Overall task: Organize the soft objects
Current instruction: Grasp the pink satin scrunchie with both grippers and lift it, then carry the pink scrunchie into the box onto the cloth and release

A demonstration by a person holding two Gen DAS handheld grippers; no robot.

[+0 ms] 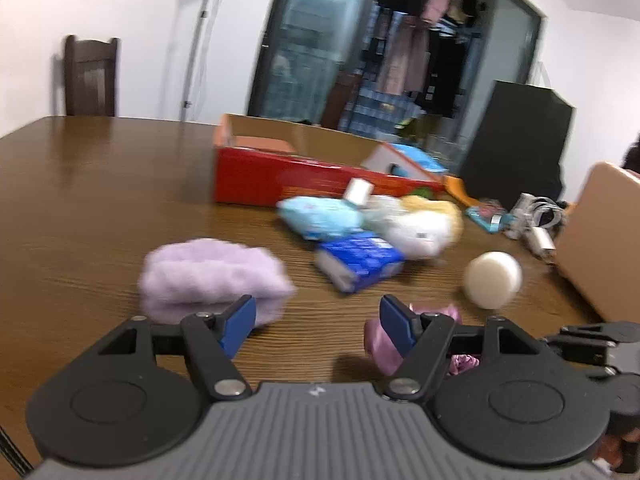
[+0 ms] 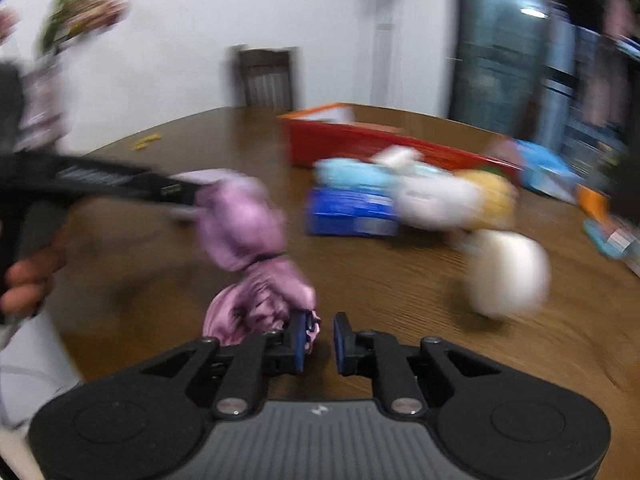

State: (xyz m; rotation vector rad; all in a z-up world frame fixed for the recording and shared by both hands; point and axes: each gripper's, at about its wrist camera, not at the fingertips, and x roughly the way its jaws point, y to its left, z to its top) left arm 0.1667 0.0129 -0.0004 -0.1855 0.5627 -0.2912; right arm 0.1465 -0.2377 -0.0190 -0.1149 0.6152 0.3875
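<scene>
Room: white-walled dining space, a dark wooden chair (image 1: 91,76) at the far edge of the brown wood-grain bench (image 1: 80,184), dark glass doors behind.
Left tongs (image 1: 316,322): spread wide, empty, low over the bench.
Right tongs (image 2: 320,340): nearly closed with a narrow gap; nothing visibly between the pads, though pink fabric touches the left pad.
Lilac fluffy bundle (image 1: 212,276): just ahead of the left tongs; likely light and squashy, so pinch deep across its middle fold.
Pink satin scrunchie (image 2: 256,280): bunched beside the right tongs; probably slippery and limp, best taken at the gathered waist.
White round puff (image 1: 493,279): sits apart to the right; looks light and may roll.
Plush pile (image 1: 416,228): white and yellow, against a blue packet (image 1: 360,260).
Red box (image 1: 280,172): open-topped behind the pile, a likely destination.
</scene>
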